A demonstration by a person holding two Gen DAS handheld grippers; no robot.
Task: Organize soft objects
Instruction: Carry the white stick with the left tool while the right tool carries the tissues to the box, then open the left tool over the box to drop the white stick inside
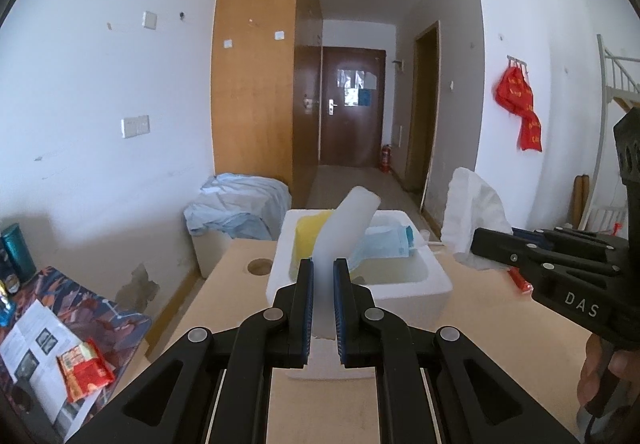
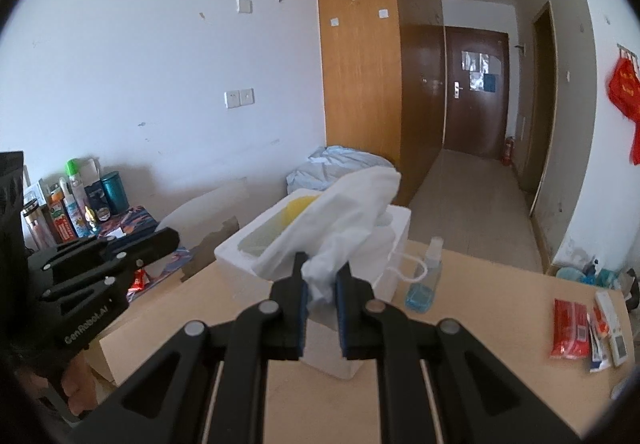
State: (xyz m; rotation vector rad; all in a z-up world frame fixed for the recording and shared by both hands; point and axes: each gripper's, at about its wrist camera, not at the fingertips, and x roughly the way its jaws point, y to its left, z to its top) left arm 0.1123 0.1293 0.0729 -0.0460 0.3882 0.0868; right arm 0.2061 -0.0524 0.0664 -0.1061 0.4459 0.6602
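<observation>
My left gripper (image 1: 323, 265) is shut on a soft white foam piece (image 1: 352, 220) that sticks up and forward over the white foam box (image 1: 436, 280). In the box lie a yellow soft thing (image 1: 310, 232) and a blue mask pack (image 1: 384, 244). To the right, my right gripper (image 1: 476, 240) holds a crumpled white cloth (image 1: 474, 208) above the desk beside the box. In the right wrist view the right gripper (image 2: 322, 264) is shut on that white cloth (image 2: 344, 220), which hangs over the foam box (image 2: 230, 250). The left gripper (image 2: 172, 236) shows at the left.
The light wooden desk (image 1: 480, 324) has a round cable hole (image 1: 260, 267). A clear sanitizer bottle (image 2: 424, 280) stands beside the box; red packets (image 2: 568, 328) lie at the desk's right. A red snack packet (image 1: 86, 368) lies on the left side table. A blue bundle (image 1: 240, 208) sits behind.
</observation>
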